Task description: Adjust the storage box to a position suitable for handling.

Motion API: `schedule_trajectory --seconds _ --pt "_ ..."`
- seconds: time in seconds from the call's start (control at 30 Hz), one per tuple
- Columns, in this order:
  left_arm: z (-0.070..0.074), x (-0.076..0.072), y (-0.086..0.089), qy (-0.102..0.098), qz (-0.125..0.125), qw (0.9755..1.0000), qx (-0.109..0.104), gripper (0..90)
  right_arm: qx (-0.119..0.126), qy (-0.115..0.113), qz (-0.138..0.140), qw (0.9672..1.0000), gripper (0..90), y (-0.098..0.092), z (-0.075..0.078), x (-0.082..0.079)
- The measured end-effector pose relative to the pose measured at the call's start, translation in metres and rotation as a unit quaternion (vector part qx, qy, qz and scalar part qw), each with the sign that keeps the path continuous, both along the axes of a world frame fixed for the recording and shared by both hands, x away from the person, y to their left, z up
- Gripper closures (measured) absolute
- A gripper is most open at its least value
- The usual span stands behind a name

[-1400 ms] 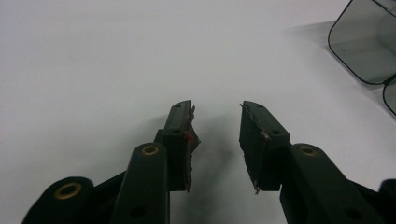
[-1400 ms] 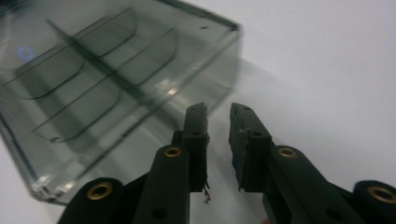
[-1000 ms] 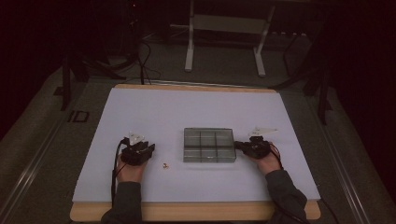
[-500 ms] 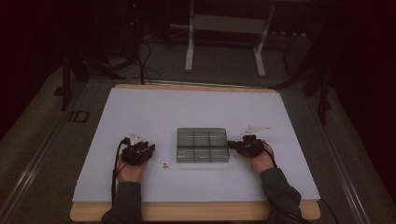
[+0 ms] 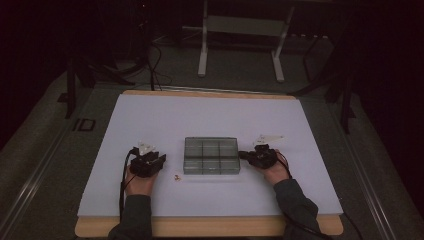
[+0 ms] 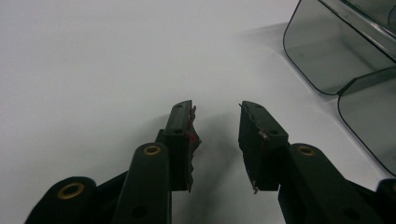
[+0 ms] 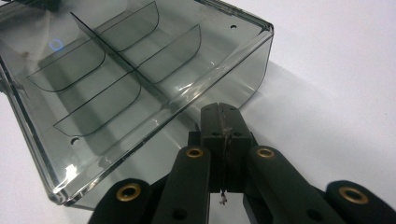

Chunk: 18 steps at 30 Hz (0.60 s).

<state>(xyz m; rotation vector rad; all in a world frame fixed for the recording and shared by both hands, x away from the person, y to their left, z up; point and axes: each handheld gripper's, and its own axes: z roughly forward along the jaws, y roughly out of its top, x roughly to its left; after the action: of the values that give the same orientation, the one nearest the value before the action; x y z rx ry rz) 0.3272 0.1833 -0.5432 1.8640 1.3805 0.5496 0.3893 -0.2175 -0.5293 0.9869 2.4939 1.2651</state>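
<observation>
A smoky clear plastic box [image 5: 211, 141] with divided compartments lies in the middle of the white table. My right gripper [image 5: 243, 155] is at its right side, jaws shut together. In the right gripper view the closed tips [image 7: 219, 111] rest against the outside of the box [image 7: 140, 70] near a corner, with nothing seen between them. My left gripper [image 5: 160, 158] sits on the table left of the box, apart from it. In the left gripper view its jaws [image 6: 216, 111] stand open over bare table, the box's corner [image 6: 336, 56] at upper right.
A tiny pale object [image 5: 177, 176] lies on the table between the left gripper and the box's near left corner. The white sheet [image 5: 210, 115] extends far behind the box. Beyond the table are dark floor, cables and a metal stand [image 5: 240, 45].
The box has slid a little to the left, and my right gripper has moved left with it against its right side. The left gripper has stayed put.
</observation>
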Motion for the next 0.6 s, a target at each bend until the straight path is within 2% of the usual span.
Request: schedule_trajectory --seconds 0.1,0.2,0.3,0.43,0.47,0.6 --pt "0.000 0.000 0.000 0.001 0.001 1.0000 -0.002 65.2 0.001 -0.001 0.000 1.0000 87.8 -0.001 0.001 0.002" --pt "0.000 0.000 0.000 0.001 0.002 1.0000 0.000 65.0 -0.007 -0.010 -0.016 0.9998 80.3 -0.003 0.005 0.005" --pt "0.000 0.000 0.000 0.001 0.002 1.0000 0.000 64.8 -0.015 -0.016 -0.027 0.9994 77.8 -0.005 0.010 0.005" --pt "0.000 0.000 0.001 -0.001 0.001 1.0000 -0.002 65.0 -0.015 -0.029 -0.034 0.9989 71.7 -0.006 0.020 -0.001" --pt "0.000 0.000 0.001 -0.002 0.000 1.0000 -0.004 65.0 -0.013 -0.032 -0.034 0.9988 66.9 -0.006 0.024 -0.004" --pt "0.001 -0.001 0.001 -0.004 0.000 1.0000 -0.002 64.9 -0.008 -0.035 -0.037 0.9987 60.3 -0.002 0.032 -0.009"
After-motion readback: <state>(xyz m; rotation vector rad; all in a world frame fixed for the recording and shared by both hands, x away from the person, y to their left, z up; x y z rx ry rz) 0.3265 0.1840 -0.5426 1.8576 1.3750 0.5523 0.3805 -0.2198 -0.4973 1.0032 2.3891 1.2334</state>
